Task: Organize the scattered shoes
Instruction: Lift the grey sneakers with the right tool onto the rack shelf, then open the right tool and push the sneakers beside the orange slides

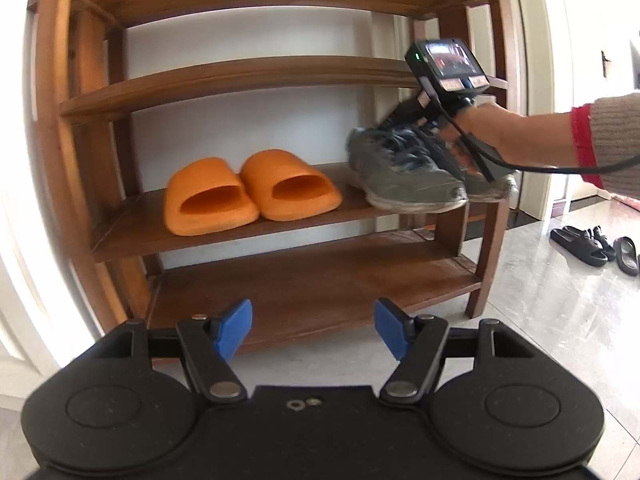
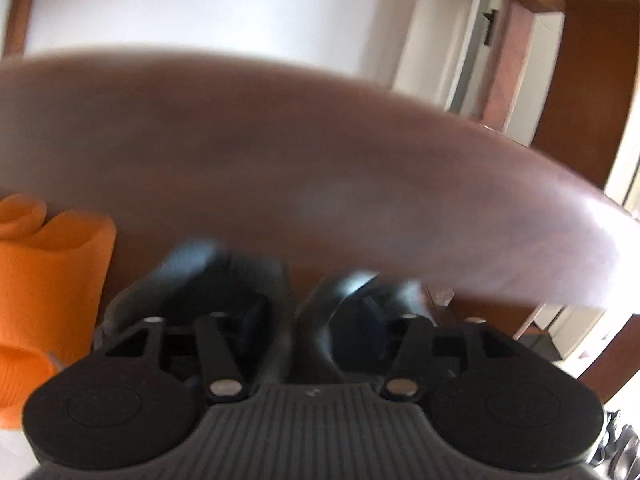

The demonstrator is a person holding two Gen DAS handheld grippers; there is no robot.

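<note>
A wooden shoe rack (image 1: 72, 92) fills the left wrist view. A pair of orange slippers (image 1: 248, 190) stands on its third shelf (image 1: 132, 232). To their right a pair of grey sneakers (image 1: 412, 172) hangs tilted, toes over that shelf's front edge. A person's hand (image 1: 492, 136) holds the right gripper behind them. In the blurred right wrist view my right gripper (image 2: 312, 316) is shut on the sneakers' (image 2: 224, 280) adjoining collars, one finger inside each shoe. The slippers (image 2: 52, 280) show at the left. My left gripper (image 1: 314, 326) stands open, holding nothing, low before the rack.
Black sandals (image 1: 580, 246) lie scattered on the pale tiled floor (image 1: 560, 340) to the right of the rack. The bottom shelf (image 1: 320, 280) is bare wood. The rack's right post (image 1: 486, 264) stands close to the sneakers. White door frames flank the rack.
</note>
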